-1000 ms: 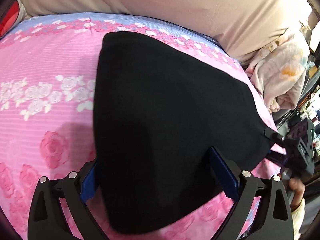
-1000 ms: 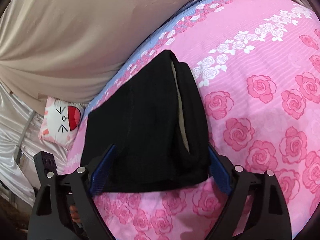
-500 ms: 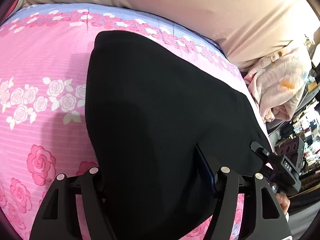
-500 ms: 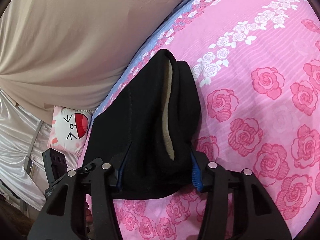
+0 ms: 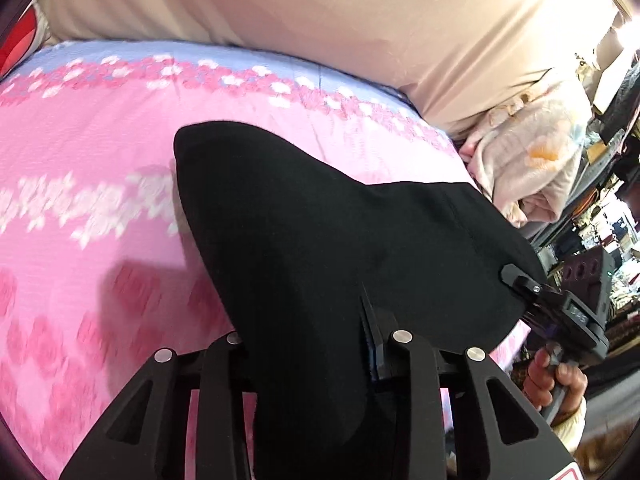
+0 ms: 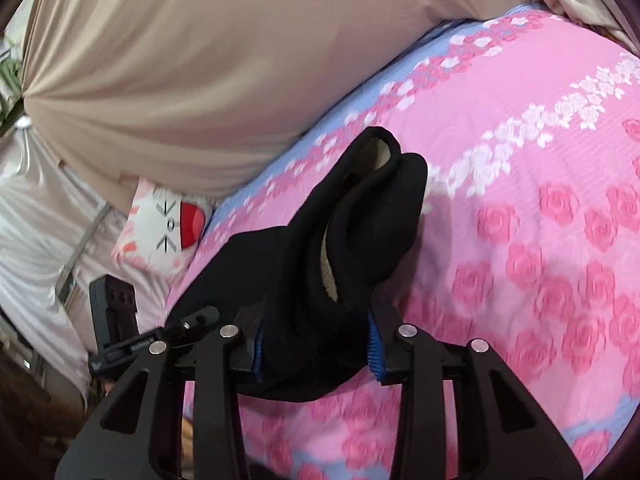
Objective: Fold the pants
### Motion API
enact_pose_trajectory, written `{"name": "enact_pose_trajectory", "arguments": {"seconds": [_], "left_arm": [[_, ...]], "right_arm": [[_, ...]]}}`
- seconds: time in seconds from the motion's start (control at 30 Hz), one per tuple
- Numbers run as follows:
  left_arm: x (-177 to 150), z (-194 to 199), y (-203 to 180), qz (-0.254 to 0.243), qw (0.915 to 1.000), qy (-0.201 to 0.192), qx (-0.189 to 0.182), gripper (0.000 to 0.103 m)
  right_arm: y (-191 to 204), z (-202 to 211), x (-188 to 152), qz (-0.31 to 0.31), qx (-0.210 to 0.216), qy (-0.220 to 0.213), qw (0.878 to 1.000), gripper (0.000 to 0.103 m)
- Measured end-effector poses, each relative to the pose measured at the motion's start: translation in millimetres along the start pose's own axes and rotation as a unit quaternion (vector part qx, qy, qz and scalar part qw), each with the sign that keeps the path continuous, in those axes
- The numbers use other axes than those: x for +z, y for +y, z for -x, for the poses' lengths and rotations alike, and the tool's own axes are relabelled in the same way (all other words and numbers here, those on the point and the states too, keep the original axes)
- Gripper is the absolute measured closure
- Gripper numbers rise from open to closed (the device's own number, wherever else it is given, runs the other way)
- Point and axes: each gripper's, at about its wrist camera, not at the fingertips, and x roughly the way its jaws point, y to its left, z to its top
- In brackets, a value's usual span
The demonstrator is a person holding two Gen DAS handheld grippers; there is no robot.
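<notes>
The black pants (image 5: pixel 328 248) are folded into a thick bundle and held up off the pink rose bedspread (image 5: pixel 80 200). My left gripper (image 5: pixel 308 344) is shut on one end of the bundle, its fingers mostly hidden by the cloth. My right gripper (image 6: pixel 316 340) is shut on the other end; the pants (image 6: pixel 360 220) show their beige lining between the blue finger pads (image 6: pixel 374 350). The right gripper also shows in the left wrist view (image 5: pixel 560 312), clamped on the far corner. The left gripper shows at the left in the right wrist view (image 6: pixel 160 336).
A beige curtain (image 6: pixel 200 60) hangs behind the bed. A cat-face pillow (image 6: pixel 168 232) lies at the bed's head. A crumpled pale blanket (image 5: pixel 532 160) sits at the bed's far edge, with cluttered shelves (image 5: pixel 600 220) beyond.
Both grippers closed on the ends of the pants and lifted them off the bed. The bundle now hangs bunched between them, and its shadow shows on the bedspread.
</notes>
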Motion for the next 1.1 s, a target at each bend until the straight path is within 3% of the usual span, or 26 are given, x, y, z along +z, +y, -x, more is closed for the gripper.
{"name": "enact_pose_trajectory", "arguments": {"seconds": [0.1, 0.2, 0.23, 0.3, 0.37, 0.43, 0.47, 0.5, 0.57, 0.63, 0.77, 0.9, 1.1], "left_arm": [[-19, -9, 12, 0.013, 0.9995, 0.028, 0.004, 0.070], [-25, -19, 19, 0.029, 0.9991, 0.026, 0.014, 0.040], [-24, -24, 22, 0.039, 0.9984, 0.031, 0.026, 0.024], [-25, -26, 26, 0.055, 0.9977, 0.023, 0.030, 0.019], [-24, -31, 18, 0.036, 0.9977, 0.025, 0.051, 0.018], [-23, -33, 14, 0.021, 0.9973, 0.023, 0.066, 0.023], [-24, -33, 12, 0.017, 0.9976, 0.021, 0.064, 0.039], [-24, -32, 10, 0.011, 0.9987, 0.022, 0.044, 0.046], [-23, -25, 7, 0.005, 0.9991, 0.013, 0.040, 0.063], [-20, -15, 5, -0.001, 0.9995, 0.004, 0.031, 0.068], [-13, 3, 1, -0.004, 0.9998, -0.007, 0.018, 0.077], [-3, 27, -6, -0.002, 0.9998, -0.016, -0.011, 0.077], [5, 56, -24, -0.031, 0.9988, -0.035, -0.013, 0.077]], "right_arm": [[-25, -11, -22, -0.026, -0.031, 0.027, 0.999, 0.062], [-42, -11, -27, -0.066, -0.008, 0.011, 0.998, 0.053], [-40, -13, -26, -0.065, -0.012, 0.012, 0.998, 0.051], [-33, -19, -24, -0.048, -0.026, 0.012, 0.998, 0.042], [-24, -30, -23, -0.023, -0.047, 0.011, 0.999, 0.040], [-22, -35, -24, -0.017, -0.051, 0.009, 0.999, 0.048], [-26, -36, -24, -0.032, -0.034, 0.007, 0.999, 0.055], [-29, -34, -25, -0.041, -0.026, 0.006, 0.999, 0.059], [-29, -30, -25, -0.039, -0.024, 0.002, 0.999, 0.062], [-23, -25, -24, -0.027, -0.023, -0.002, 0.999, 0.063], [-1, -14, -15, -0.005, -0.011, -0.012, 1.000, 0.064], [17, -1, -9, 0.015, -0.001, -0.014, 1.000, 0.065], [35, 20, -5, 0.036, 0.012, -0.018, 0.999, 0.065]]}}
